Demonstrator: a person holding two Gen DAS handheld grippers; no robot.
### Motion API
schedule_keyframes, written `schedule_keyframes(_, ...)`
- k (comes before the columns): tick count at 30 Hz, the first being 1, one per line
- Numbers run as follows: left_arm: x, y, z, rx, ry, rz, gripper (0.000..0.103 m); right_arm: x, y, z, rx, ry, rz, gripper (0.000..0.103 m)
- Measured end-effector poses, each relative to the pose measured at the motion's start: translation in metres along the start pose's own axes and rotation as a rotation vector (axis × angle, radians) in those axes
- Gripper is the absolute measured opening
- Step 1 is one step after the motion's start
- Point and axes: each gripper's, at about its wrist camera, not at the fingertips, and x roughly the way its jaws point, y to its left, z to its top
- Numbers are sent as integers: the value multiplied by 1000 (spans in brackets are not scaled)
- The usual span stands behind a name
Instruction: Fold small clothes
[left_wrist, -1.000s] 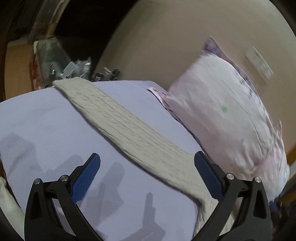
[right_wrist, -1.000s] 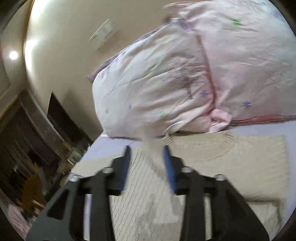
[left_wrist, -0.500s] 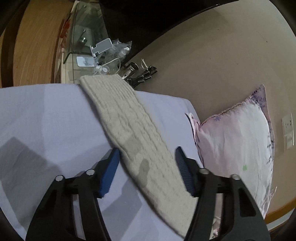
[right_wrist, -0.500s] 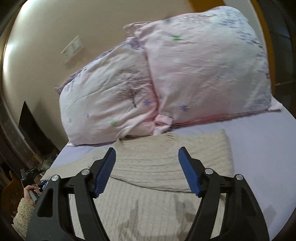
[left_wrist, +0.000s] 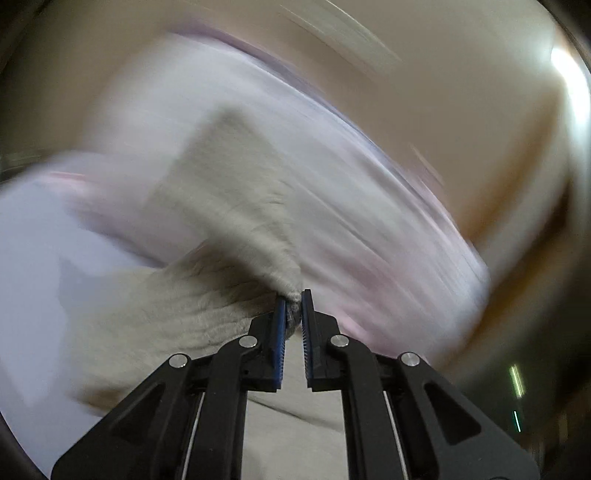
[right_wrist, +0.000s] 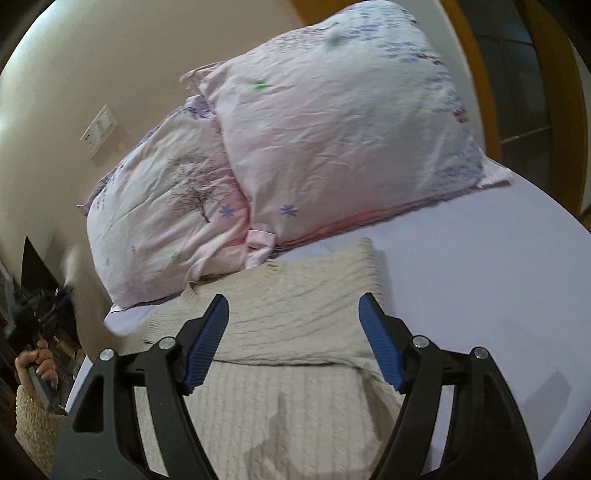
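Left wrist view, bottom centre: left gripper (left_wrist: 293, 295), fingers nearly together, clamped on a bunched bit of the sweater (left_wrist: 177, 314). Knit rises from the tips toward the upper left of the frame as a lifted sleeve (left_wrist: 229, 177). Heavy motion blur. Likely reason for the pinch: carrying the sleeve across the body to fold it in.

Right wrist view, lower centre: right gripper (right_wrist: 291, 343), blue pads (right_wrist: 207, 343) wide apart, holding nothing, hovering over the sweater's midsection. Probably waiting to take or pin the far side.

Sweater in the right view (right_wrist: 288, 402): cream cable knit, lying flat on the lavender sheet (right_wrist: 480, 277), filling the lower middle of the frame. A crosswise fold edge runs between the pads; the upper layer (right_wrist: 295, 310) lies over the lower body. Ribbed neckline sits at centre, just beside the pillows. Soft, thick, should hold a crease poorly.

Beyond, upper centre: two pink floral pillows (right_wrist: 332, 129) against a cream wall (right_wrist: 74, 55), switch plate (right_wrist: 99, 131) at upper left.
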Motion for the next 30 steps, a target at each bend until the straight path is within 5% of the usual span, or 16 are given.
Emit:
schedule_keyframes(3, 70, -75, -57, 153, 279, -163, 8, -7, -10, -5, 10, 26, -18, 73)
schedule_keyframes(5, 82, -89, -86, 195, 379, -192, 8, -20, -18, -9, 12, 36, -5, 73)
schedule_keyframes(9, 31, -60, -97, 199, 358, -161, 12, -57, -39, -24, -9, 56, 54, 82)
schedule_keyframes(15, -84, -7, -115, 179, 290, -68, 61, -99, -71, -72, 59, 251, 286, 82)
schedule_keyframes(19, -153, 39, -157, 73, 325, -2, 72, -121, -95, -112, 120, 411, 321, 83)
schedule_keyframes(24, -169, 75, -199, -66, 391, -33, 73, -104, -124, -154, 268, 531, 328, 80)
schedule_keyframes(30, -134, 83, -239, -131, 461, -92, 73, -66, -125, -185, 378, 572, 491, 57)
